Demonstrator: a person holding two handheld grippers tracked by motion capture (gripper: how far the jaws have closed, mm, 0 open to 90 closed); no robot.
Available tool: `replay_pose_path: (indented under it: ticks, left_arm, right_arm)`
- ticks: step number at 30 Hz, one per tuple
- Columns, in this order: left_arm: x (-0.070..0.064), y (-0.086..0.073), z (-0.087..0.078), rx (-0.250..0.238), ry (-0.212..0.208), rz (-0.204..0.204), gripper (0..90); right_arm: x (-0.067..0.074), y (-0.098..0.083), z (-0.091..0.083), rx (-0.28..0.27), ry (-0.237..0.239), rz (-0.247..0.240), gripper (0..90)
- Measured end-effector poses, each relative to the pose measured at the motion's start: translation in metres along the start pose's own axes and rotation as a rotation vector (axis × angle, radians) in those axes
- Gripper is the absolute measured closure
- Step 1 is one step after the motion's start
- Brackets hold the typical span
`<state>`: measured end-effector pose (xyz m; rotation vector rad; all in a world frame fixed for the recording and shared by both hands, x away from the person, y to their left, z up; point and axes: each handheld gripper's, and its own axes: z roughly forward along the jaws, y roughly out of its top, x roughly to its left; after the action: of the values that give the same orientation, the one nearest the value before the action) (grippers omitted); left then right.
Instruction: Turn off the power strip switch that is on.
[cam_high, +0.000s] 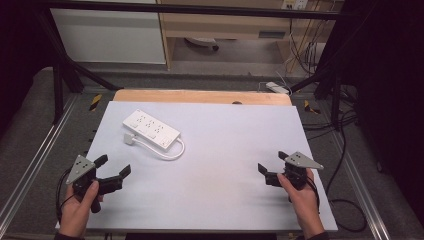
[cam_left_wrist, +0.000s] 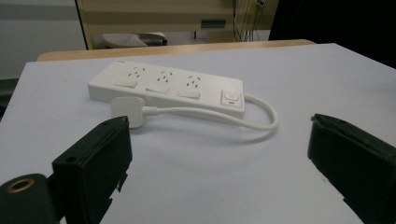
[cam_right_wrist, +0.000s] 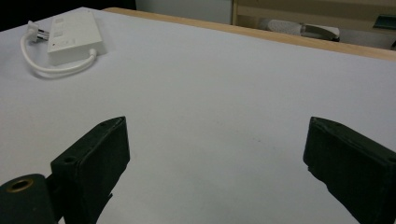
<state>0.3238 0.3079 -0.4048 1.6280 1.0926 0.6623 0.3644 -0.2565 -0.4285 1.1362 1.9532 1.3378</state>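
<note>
You have one white power strip (cam_high: 151, 129) on the table, with three socket groups, one switch (cam_left_wrist: 231, 98), one cord (cam_high: 167, 152) and one plug (cam_high: 130, 139); two grippers, left (cam_high: 114, 165) and right (cam_high: 271, 161)

This looks like a lab or test room set up for recording. A white work board (cam_high: 210, 165) lies on a wooden table (cam_high: 200, 96) inside a black metal frame (cam_high: 60, 75), with grey floor all round. Beyond the fingers (cam_left_wrist: 93, 158), past the table's far edge, stand a pale wooden shelf unit (cam_high: 225, 25), a white cabinet (cam_high: 110, 35) and loose black cables (cam_high: 305, 50) hanging near a power strip on the floor (cam_high: 277, 88).
</note>
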Motion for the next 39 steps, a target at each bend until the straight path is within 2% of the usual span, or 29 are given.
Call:
replay_pose_path:
  ticks: [20, 31, 37, 39]
  left_arm:
    - [0.0, 0.001, -0.003, -0.02, -0.003, -0.005, 6.2]
    - [-0.006, 0.003, -0.004, -0.015, -0.029, 0.011, 6.1]
    - [-0.008, 0.008, -0.005, -0.023, -0.021, 0.011, 6.0]
    - [-0.007, 0.011, -0.005, -0.033, 0.002, 0.011, 5.6]
  right_arm:
    - [0.004, 0.002, -0.002, -0.03, 0.006, -0.009, 6.3]
    - [0.003, 0.002, -0.001, -0.027, -0.001, -0.002, 6.1]
    - [0.005, 0.002, -0.003, -0.031, 0.006, 0.004, 5.5]
    - [0.005, 0.002, -0.003, -0.033, 0.009, 0.002, 5.4]
